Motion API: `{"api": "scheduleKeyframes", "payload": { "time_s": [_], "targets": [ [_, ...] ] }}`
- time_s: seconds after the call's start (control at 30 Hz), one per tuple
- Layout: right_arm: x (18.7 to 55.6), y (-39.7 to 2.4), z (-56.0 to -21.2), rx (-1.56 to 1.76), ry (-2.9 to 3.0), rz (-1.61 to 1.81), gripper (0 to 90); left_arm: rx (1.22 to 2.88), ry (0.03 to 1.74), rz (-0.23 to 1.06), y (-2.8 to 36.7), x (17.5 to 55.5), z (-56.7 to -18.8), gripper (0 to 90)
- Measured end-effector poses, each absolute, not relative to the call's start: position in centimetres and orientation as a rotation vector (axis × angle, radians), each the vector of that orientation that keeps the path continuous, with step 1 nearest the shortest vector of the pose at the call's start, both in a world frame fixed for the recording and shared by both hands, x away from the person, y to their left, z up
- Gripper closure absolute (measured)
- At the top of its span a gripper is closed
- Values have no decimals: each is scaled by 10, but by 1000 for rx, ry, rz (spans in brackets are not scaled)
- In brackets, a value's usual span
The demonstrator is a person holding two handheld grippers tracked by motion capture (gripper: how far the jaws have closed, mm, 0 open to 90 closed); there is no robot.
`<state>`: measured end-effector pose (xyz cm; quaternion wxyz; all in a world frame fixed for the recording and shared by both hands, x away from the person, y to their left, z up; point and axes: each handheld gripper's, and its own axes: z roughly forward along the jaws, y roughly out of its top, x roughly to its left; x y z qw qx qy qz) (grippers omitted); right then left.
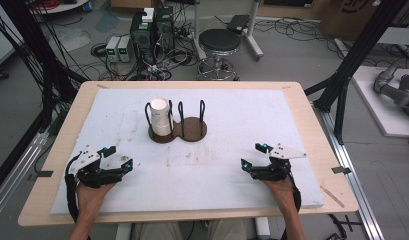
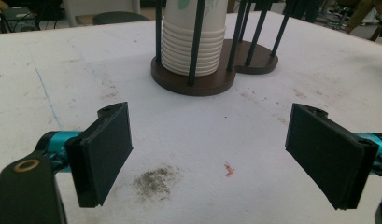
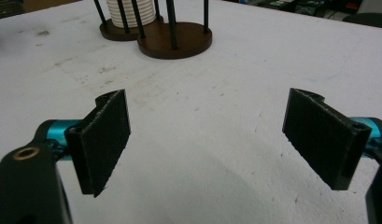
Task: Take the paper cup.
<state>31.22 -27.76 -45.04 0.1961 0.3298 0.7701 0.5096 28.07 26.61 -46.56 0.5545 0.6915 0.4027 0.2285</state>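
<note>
Near edge of bench (image 1: 312, 130): person's two forearms enter from below, one gripper in each hand. Left gripper (image 1: 118, 158) low over the white pad (image 1: 242, 120), left of centre; jaws spread wide, nothing between them. Right gripper (image 1: 254, 156) mirrors it right of centre; jaws likewise spread wide and empty. Both point inward and forward. Grey three-cornered plate on top of each.

Left gripper view: between the jaws, bare pad with a dark smudge (image 2: 156, 181) and a small red fleck (image 2: 229, 170).

Mid-bench, beyond both grippers and well apart from them: dark brown double-disc holder (image 1: 192, 131) with thin black upright rods. Stack of white paper cups (image 1: 160, 116), nested, upside down, stands on the holder's left disc, inside the rods. Right disc bare. In the left gripper view, stack (image 2: 193, 42) straight ahead; in the right gripper view, holder (image 3: 179, 39) lies ahead and to the left.

Far side, on the floor past the bench: round black stool (image 1: 219, 42), computer towers (image 1: 152, 30) with tangled cables, small grey boxes (image 1: 118, 48). Black frame struts at both sides.
</note>
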Motion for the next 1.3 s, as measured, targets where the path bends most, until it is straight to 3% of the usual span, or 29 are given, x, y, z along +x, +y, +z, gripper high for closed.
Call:
{"api": "scheduleKeyframes", "payload": {
  "time_s": [0.6, 1.1, 1.3],
  "targets": [
    [308, -279, -451, 893, 2121, 1441, 155, 1599, 913, 503, 272, 281, -452, 144],
    [309, -278, -451, 902, 2127, 1437, 155, 1575, 826, 571, 293, 312, -384, 144],
    [309, -278, -451, 899, 2133, 1431, 155, 1587, 788, 511, 294, 332, -363, 144]
  ]
}}
